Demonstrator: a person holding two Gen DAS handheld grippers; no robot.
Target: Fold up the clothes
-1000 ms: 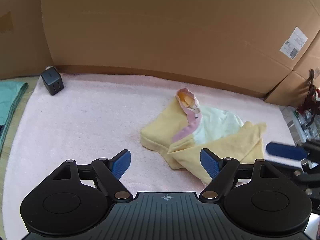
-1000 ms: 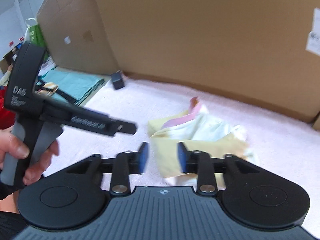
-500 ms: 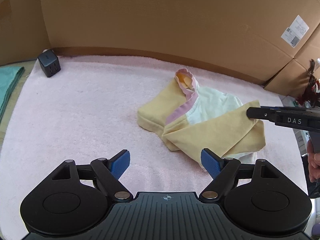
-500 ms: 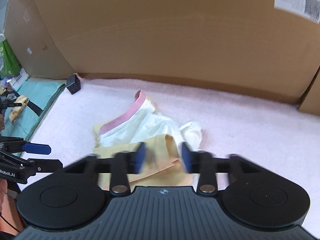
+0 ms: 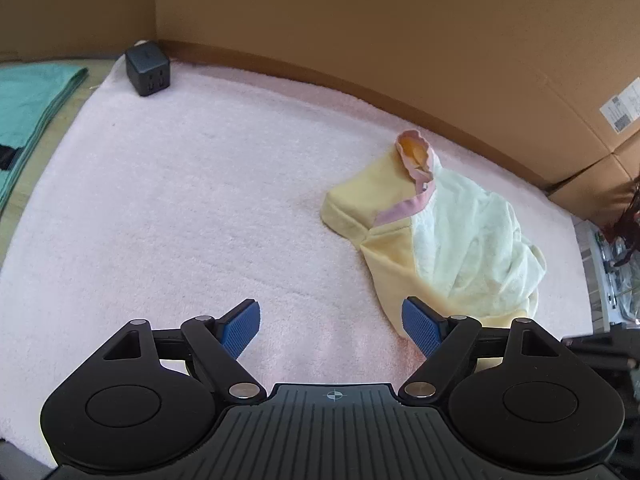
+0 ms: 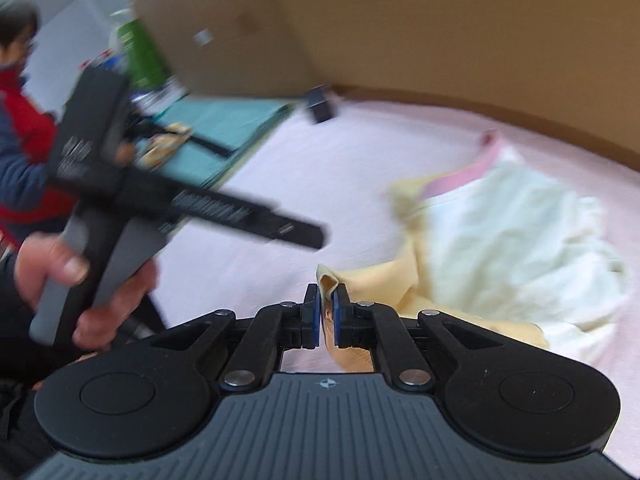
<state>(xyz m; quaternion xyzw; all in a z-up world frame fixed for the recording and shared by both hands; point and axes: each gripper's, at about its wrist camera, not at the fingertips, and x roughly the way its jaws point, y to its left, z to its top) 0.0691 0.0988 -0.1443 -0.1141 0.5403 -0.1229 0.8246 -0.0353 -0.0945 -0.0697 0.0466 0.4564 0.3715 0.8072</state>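
A small yellow garment (image 5: 376, 196) with pink trim and a white lining lies crumpled on the pink towel (image 5: 180, 200), right of centre. My left gripper (image 5: 330, 308) hovers open over bare towel, its right pad beside the garment's near edge, with nothing between the pads. In the right wrist view the same garment (image 6: 500, 232) spreads ahead. My right gripper (image 6: 327, 300) is closing its jaws, and the blue pads pinch a folded yellow corner of the garment. A hand (image 6: 60, 272) holds the left tool at the left of that blurred view.
A black charger cube (image 5: 147, 69) stands at the towel's far left corner. Folded teal cloth (image 5: 28, 100) lies off the towel's left edge. Cardboard walls (image 5: 360, 20) close off the back and the right. A person in red (image 6: 20, 168) is at the far left.
The right gripper has closed from half open onto the garment's yellow corner and swung. The yellow flap has been pulled aside, baring more white lining. The left gripper shifted and rolled, still open.
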